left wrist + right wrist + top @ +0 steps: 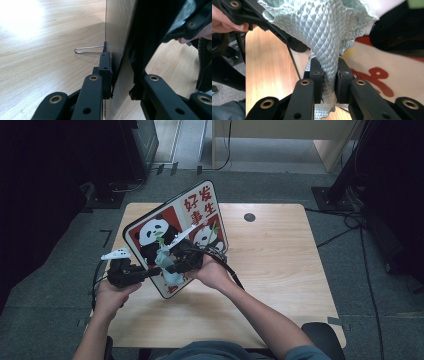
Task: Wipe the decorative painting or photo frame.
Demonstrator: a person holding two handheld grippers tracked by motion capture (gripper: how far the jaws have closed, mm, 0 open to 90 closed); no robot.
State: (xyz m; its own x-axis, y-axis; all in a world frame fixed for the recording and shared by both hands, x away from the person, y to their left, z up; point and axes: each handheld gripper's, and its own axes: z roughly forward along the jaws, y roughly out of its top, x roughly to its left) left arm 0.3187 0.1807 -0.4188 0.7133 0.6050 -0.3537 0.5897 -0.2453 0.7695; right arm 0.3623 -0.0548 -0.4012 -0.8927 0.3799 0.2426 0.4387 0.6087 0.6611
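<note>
In my right gripper view, my right gripper (329,75) has its jaws clamped on a bunched fold of pale green cloth (329,32). The cloth has a quilted diamond weave; it squeezes narrow between the pads and fans out wide toward the top of the frame. Just behind it, at the right of that view, I see the white face of the panda board (402,72) with red marks printed on it.

In my left gripper view, my left gripper (121,77) has its jaws closed on the thin edge of the board (117,30), one pad on each face. The board stands on edge and runs up through the middle of the frame. A thin wire loop (88,49) sticks out from its back at centre left, lying just above the tabletop (45,50).

From the high view, I see the left gripper (131,272) at centre left, holding the board's (172,227) lower left edge. The board is tilted up off the tabletop (280,255), its printed face with pandas and red characters turned toward me. The right gripper (175,265) sits against the lower middle of that face, with the cloth (167,265) pressed on the board. The board takes up the left half of the tabletop; the right half shows bare wood with a small dark round cap (249,217) near the far edge.
</note>
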